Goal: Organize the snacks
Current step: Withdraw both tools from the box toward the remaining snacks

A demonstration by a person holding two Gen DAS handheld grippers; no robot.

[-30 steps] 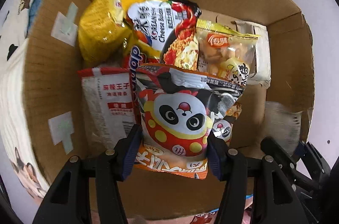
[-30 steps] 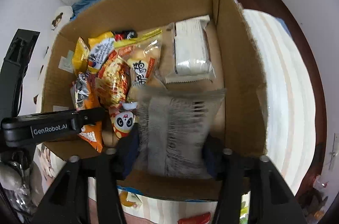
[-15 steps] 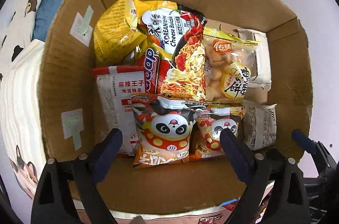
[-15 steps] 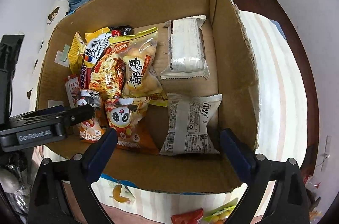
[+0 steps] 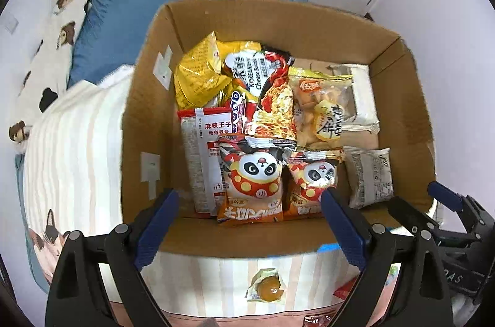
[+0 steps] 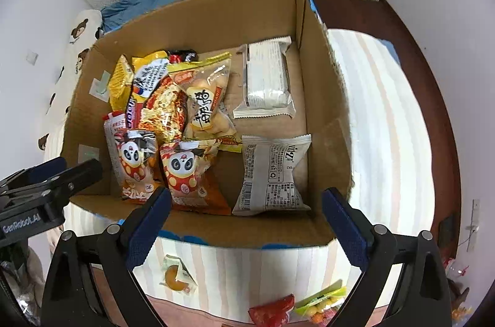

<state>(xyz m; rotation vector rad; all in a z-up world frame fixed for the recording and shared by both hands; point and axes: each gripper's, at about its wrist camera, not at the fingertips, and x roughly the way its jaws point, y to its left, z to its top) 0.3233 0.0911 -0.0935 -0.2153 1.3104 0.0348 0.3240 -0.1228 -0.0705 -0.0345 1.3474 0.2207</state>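
Two loose snacks (image 6: 320,300), right view only

red "Oops"-ish packet (image 5: 236,110) mostly buried under noodle bag (image 5: 272,98), only strip of lettering shows. white bar pack (image 5: 362,98) half hidden behind clear biscuit bag (image 5: 321,110) in left wrist view. red pouch (image 6: 272,311) and green-edged candy bag (image 6: 321,300) on bed cut off by right wrist view's bottom edge. print on grey packet (image 6: 272,172) too small to read.
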